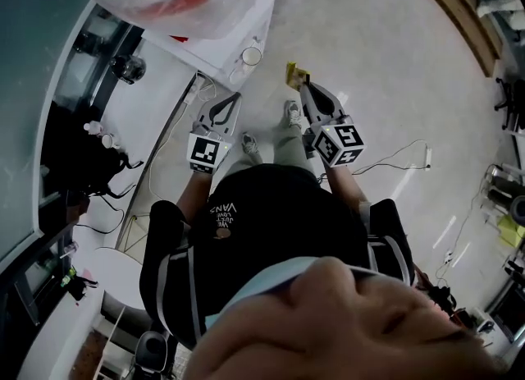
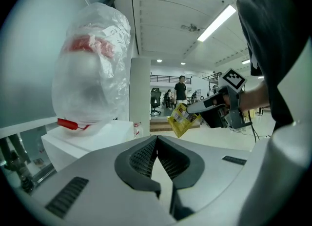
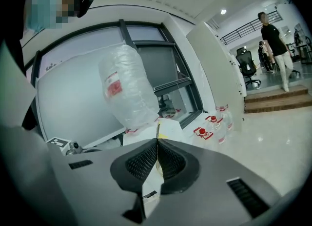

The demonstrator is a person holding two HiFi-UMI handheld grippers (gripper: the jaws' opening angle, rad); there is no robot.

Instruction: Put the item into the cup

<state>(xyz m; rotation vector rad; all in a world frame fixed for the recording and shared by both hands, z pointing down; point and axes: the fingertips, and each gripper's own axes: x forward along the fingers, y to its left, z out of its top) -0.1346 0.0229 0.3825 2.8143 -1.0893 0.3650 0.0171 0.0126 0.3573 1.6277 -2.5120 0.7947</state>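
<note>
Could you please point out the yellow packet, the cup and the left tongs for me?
yellow packet [image 2: 182, 120]: left gripper view, middle of its printed face.
cup [image 1: 251, 57]: head view, centre of its open top.
left tongs [image 2: 156, 141]: left gripper view, where the shut tips meet.

Black printed shirt [image 1: 275, 218], grey-striped black sleeves [image 1: 168, 276], pale blue mask [image 1: 262, 288].
</note>
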